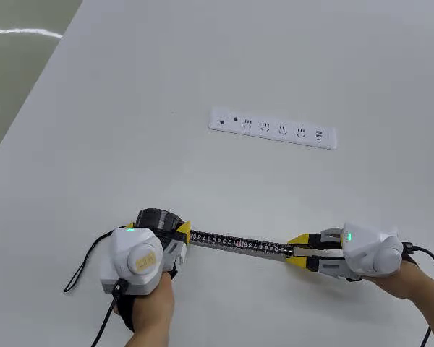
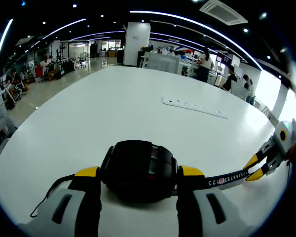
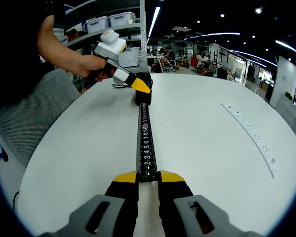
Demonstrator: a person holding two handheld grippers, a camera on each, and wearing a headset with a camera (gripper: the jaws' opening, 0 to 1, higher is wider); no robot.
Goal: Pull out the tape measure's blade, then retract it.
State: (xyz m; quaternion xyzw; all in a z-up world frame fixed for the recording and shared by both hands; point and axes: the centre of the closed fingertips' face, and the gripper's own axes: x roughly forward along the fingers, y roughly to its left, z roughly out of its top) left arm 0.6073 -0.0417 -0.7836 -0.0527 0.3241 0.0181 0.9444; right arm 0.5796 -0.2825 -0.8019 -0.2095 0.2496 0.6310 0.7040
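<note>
The left gripper (image 2: 139, 172) jaws clamp the tape measure (image 1: 155, 218) at near left. The right gripper (image 3: 148, 177) jaws pinch its pulled-out blade (image 1: 239, 243), seemingly at the tip. A power strip (image 1: 273, 129) lies farther off.

White table (image 1: 275, 58), glossy floor (image 1: 14, 65), ceiling light strips (image 2: 187, 19)

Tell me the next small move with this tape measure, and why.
Probably ease the right gripper toward the black tape measure case, letting the dark numbered blade feed in. That blade is already drawn out between the grippers, the right gripper is shut on its end, and the left gripper clamps the case.
</note>
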